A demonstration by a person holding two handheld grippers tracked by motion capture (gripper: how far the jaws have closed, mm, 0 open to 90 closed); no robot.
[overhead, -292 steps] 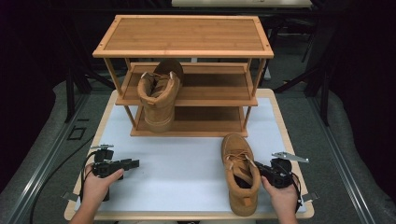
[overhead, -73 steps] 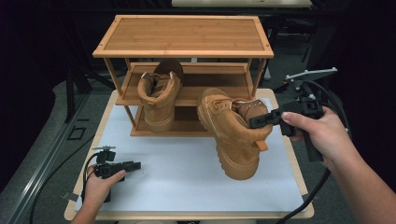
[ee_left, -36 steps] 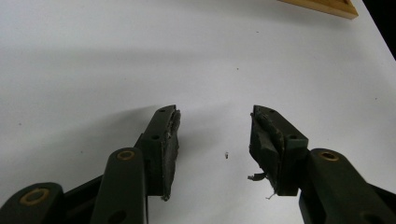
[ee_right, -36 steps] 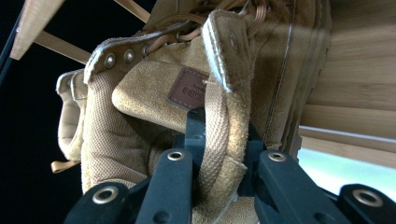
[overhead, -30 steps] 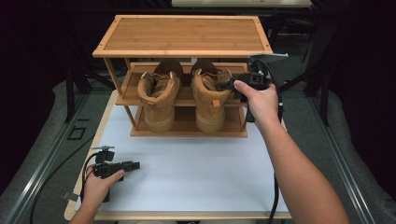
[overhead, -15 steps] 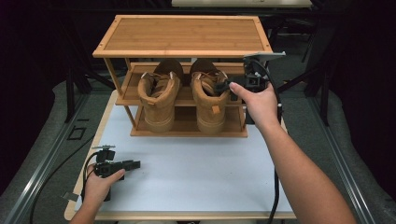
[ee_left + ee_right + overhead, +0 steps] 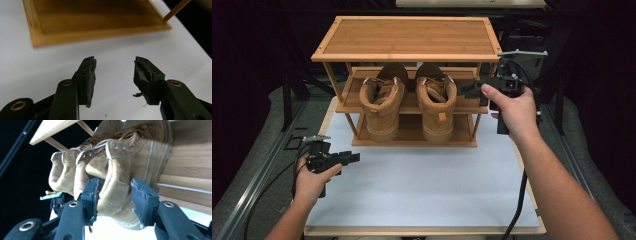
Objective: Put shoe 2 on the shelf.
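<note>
Both boots sat side by side on the rack's middle shelf, the right boot just released, the right gripper having opened empty, the left gripper gaping idle over the table, little left but withdrawing.

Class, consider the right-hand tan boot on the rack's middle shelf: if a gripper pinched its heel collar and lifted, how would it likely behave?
The right-hand boot would probably hang toe-down, since its thick sole looks heavier than the upper. Its padded suede collar looks soft, so it would likely squash yet grip well. Standing flat beside the left boot, it seems unlikely to tip.

L gripper open; R gripper just opened.
</note>
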